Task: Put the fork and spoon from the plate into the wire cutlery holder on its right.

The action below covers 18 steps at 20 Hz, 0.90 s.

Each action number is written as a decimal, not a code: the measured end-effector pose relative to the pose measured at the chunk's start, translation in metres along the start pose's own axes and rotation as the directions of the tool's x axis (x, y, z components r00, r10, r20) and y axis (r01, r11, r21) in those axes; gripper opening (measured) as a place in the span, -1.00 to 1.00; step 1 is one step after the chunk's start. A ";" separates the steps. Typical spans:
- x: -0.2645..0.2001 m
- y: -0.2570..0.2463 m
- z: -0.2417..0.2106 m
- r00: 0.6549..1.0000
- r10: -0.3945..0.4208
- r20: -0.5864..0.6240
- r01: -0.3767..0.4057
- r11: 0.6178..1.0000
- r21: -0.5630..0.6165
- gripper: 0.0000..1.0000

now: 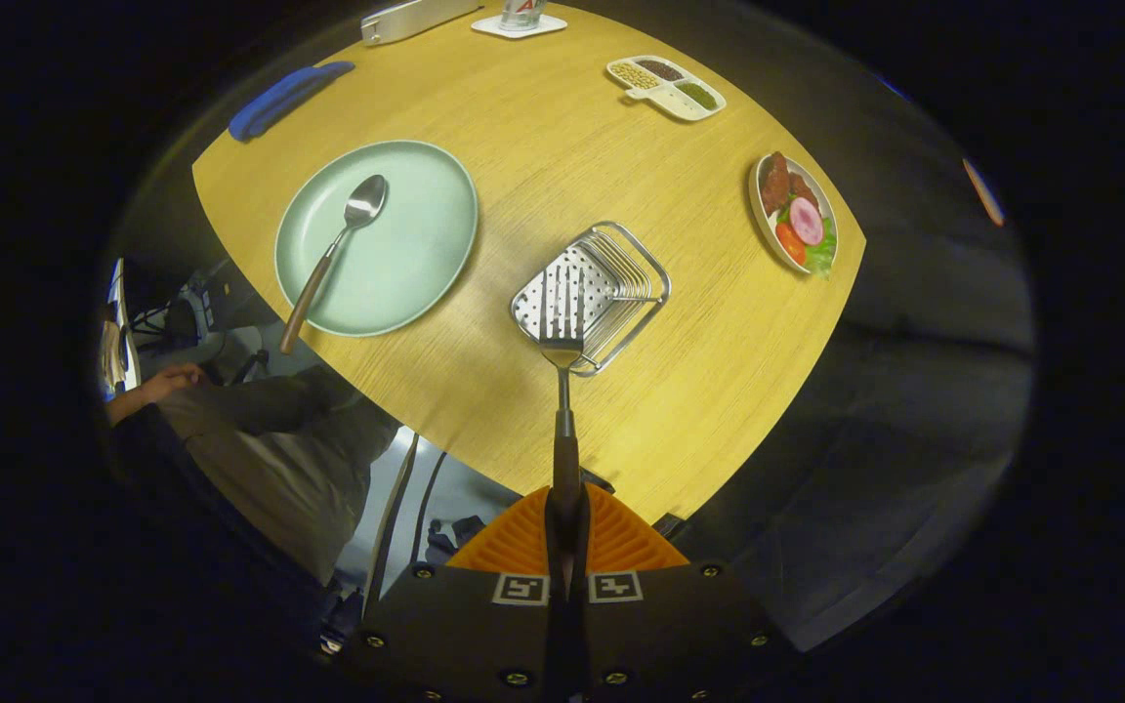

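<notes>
I have the tongs (565,547) clamped on the fork (562,322) handle, tines over the wire holder (621,293) mid-frame, lined up for lowering.

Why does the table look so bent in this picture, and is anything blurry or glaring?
In the gripper view, the fisheye lens bows the wooden table edges into curves. The fork, held between the shut gripper fingers over the wire cutlery holder, looks sharp. The spoon bowl on the green plate catches a small glint. The surroundings beyond the table fall dark.
</notes>
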<state>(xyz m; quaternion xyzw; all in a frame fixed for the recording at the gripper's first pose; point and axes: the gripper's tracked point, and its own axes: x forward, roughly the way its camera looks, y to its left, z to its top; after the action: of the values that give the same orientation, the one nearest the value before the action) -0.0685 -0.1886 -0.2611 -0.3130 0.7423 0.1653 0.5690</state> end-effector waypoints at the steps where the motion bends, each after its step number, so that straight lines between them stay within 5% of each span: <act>1: 0.005 -0.005 0.001 1.000 -0.010 -0.003 0.010 1.000 0.002 -0.99; 12: 0.024 -0.022 0.024 0.980 -0.047 -0.191 0.029 0.995 -0.097 -0.99; 18: 0.041 -0.023 0.052 0.952 -0.013 -0.306 -0.022 0.994 -0.111 -0.99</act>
<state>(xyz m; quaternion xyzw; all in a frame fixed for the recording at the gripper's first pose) -0.0217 -0.1863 -0.3133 -0.3647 0.8118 0.1577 0.4279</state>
